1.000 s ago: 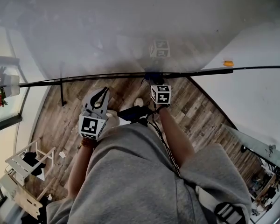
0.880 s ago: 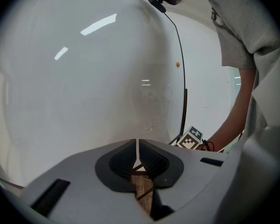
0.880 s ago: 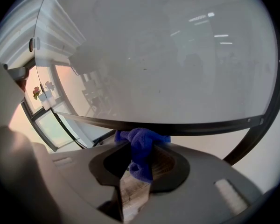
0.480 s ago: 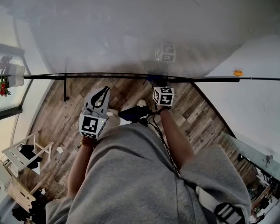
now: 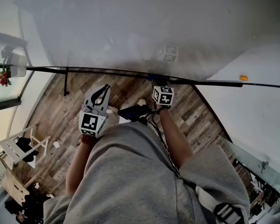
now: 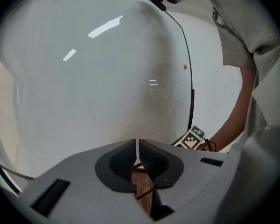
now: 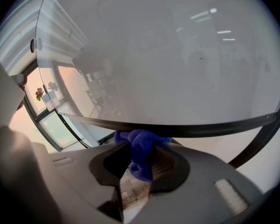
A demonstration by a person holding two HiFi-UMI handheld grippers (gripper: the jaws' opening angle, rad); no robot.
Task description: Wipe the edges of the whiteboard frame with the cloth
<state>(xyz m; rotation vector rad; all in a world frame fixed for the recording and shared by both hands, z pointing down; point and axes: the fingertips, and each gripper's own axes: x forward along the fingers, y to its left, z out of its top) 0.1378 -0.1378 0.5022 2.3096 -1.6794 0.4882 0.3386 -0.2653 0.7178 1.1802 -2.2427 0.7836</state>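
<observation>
The whiteboard [image 5: 130,31] fills the top of the head view, and its black bottom frame edge [image 5: 107,70] runs across below it. My right gripper [image 5: 157,82] is shut on a blue cloth [image 5: 152,78] and holds it against that edge. In the right gripper view the cloth [image 7: 140,148] bulges from between the jaws and touches the black frame [image 7: 200,127]. My left gripper [image 5: 101,93] hangs left of it, short of the board, shut and empty. In the left gripper view its jaws [image 6: 137,148] meet in front of the white board face [image 6: 84,87].
An orange spot [image 5: 243,78] sits by the frame to the right. A black stand leg [image 5: 66,83] drops from the frame at the left. Wood floor [image 5: 51,120] lies below, with a white rack [image 5: 18,148] at lower left and red flowers [image 5: 3,76] by the window.
Both grippers have shifted left along the bottom frame edge, so the orange spot now lies farther to the right of the cloth. The jaws have stayed as they were.
</observation>
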